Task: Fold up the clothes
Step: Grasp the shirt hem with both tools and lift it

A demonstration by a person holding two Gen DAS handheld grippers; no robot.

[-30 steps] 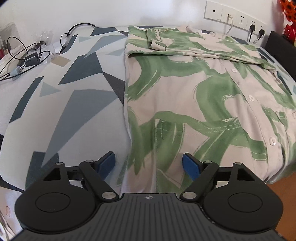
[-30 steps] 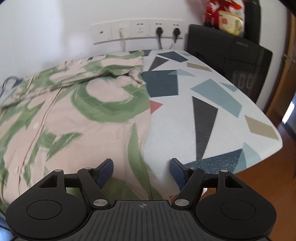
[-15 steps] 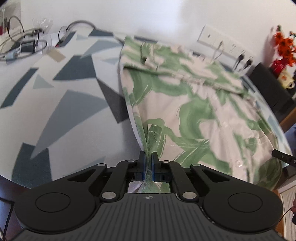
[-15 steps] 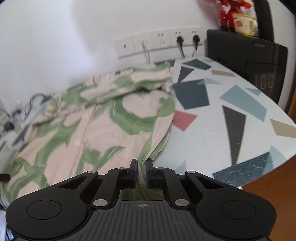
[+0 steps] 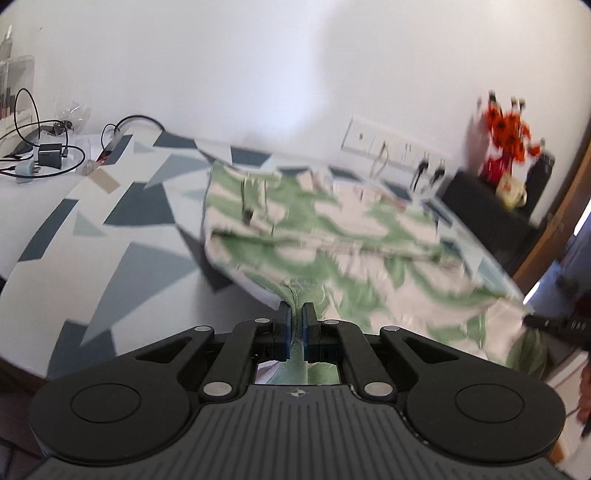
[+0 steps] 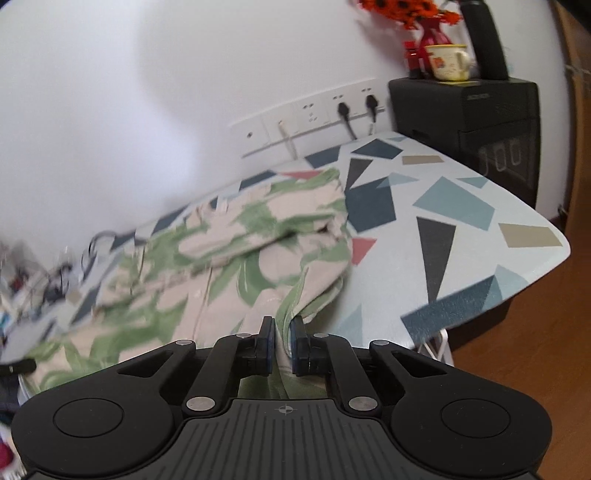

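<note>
a white wall fills the upper half of both views, with a strip of wall sockets (image 6: 310, 114) running along it and two dark plugs in the right-hand ones. below it a table (image 6: 461, 221) wears a pale cover printed with blue, grey and tan triangles. in the upper right of the right wrist view a black cabinet (image 6: 480, 110) stands against the wall, carrying a red vase of orange flowers (image 6: 424, 22) and a cream mug (image 6: 448, 66).

the shirt (image 5: 332, 236), cream with broad green brush strokes, lies across the middle of the table, its far part flat near the wall and its near edge raised off the cover. much of it is blurred in both views.

the left gripper (image 5: 294, 328), at the lower centre of the left wrist view, is clamped on a bunched bit of the shirt's near hem, the blue pads pressing the cloth from both sides. the right gripper (image 6: 282, 341), lower centre of its own view, pinches the hem at the shirt's other near corner in the same way, cloth rising in a ridge between the pads.

in the upper left of the left wrist view, black cables (image 5: 44, 147) and a charger (image 5: 50, 158) lie on the table's far end.
</note>
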